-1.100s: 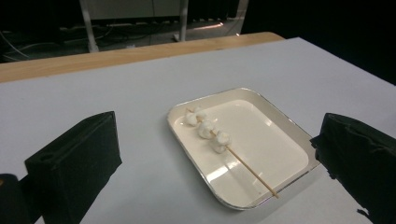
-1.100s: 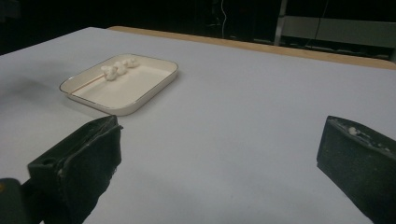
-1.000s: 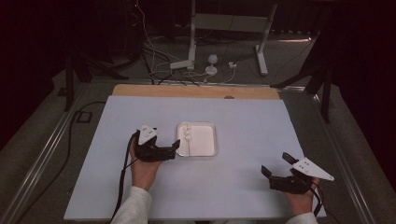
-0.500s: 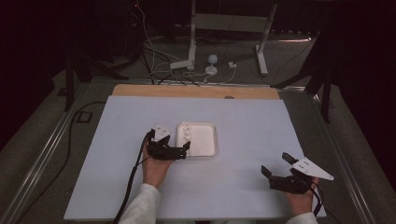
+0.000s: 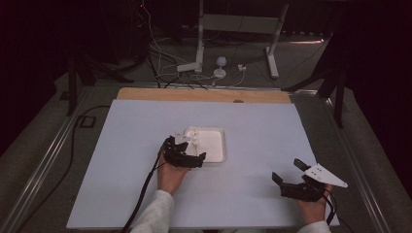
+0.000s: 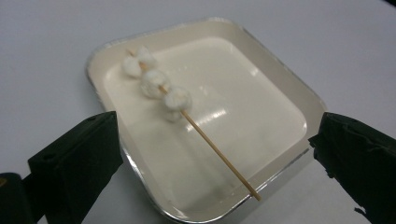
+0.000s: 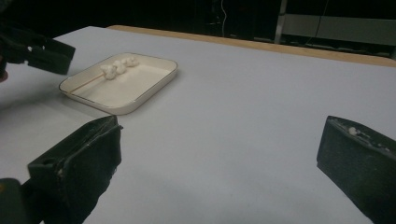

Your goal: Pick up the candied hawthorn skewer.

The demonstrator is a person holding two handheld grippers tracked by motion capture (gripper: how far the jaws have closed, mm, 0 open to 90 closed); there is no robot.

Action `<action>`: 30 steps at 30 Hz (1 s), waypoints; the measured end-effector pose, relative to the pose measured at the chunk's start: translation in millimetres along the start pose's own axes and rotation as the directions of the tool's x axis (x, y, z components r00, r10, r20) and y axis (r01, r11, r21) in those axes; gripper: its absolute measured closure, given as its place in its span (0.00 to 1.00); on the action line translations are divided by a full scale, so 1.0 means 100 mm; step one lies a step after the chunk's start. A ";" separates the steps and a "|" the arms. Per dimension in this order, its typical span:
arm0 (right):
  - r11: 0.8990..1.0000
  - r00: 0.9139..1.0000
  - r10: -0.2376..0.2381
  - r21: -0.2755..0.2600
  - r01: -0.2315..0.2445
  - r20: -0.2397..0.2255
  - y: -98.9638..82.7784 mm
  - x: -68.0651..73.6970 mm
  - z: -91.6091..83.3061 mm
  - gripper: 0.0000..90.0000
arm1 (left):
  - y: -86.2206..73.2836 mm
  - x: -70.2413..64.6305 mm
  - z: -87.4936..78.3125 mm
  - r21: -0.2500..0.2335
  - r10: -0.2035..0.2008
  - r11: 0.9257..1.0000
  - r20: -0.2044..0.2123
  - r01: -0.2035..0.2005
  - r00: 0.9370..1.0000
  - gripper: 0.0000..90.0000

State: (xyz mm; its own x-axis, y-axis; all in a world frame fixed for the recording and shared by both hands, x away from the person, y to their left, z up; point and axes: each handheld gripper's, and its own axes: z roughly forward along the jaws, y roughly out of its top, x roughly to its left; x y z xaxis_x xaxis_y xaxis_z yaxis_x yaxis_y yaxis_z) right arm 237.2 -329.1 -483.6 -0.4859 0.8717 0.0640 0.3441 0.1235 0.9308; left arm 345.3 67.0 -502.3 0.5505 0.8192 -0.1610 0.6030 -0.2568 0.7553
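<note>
A cream square tray (image 5: 219, 145) lies mid-table. In it rests a wooden skewer (image 6: 215, 152) threaded with three white puffy pieces (image 6: 154, 83) at its far end; the bare stick end leans on the tray's near rim. My left gripper (image 5: 187, 148) hovers at the tray's near left corner, open, its jaws standing wide to either side of the tray (image 6: 261, 88) with nothing held. My right gripper (image 5: 285, 169) rests open near the table's front right, well apart from the tray (image 7: 140, 105). From there the skewer pieces (image 7: 116, 67) and left gripper (image 7: 42, 53) are visible.
The pale blue table top (image 5: 262, 121) ends in a wooden strip (image 5: 204, 94) at the far edge. Beyond it, on the floor, are cables and a white stand (image 5: 199, 58). A black cable (image 5: 141, 199) trails from the left gripper.
My left gripper has moved right and slightly nearer, from beside the tray to its near left corner. The right gripper has stayed put.
</note>
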 end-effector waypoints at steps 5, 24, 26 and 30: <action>1.000 1.000 0.005 -0.001 -0.005 0.001 0.00 -0.01 0.00 0.00 | -0.02 -0.05 0.12 0.066 0.010 0.998 -0.011 -0.009 1.000 0.06; 1.000 1.000 0.016 0.002 -0.016 -0.006 -0.01 -0.01 0.00 0.00 | 0.00 0.04 0.12 0.194 -0.005 0.981 -0.050 0.014 0.999 0.93; 1.000 1.000 0.025 0.002 -0.025 -0.008 -0.01 -0.02 0.00 0.00 | 0.01 0.06 0.12 0.199 -0.014 0.980 -0.048 0.023 0.999 0.99; 0.999 0.999 0.034 0.001 -0.034 -0.011 -0.01 -0.04 0.00 0.00 | 0.01 0.07 0.11 0.203 -0.019 0.979 -0.043 0.028 0.999 1.00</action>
State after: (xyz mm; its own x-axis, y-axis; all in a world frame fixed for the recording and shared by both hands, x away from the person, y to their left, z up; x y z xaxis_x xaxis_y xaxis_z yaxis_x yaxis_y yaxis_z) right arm 238.6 -332.3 -484.7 -0.4825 0.8703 0.0994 0.3609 0.0942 0.9278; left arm 355.6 66.6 -509.5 0.5132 0.8454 -0.1477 0.7225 -0.3327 0.6060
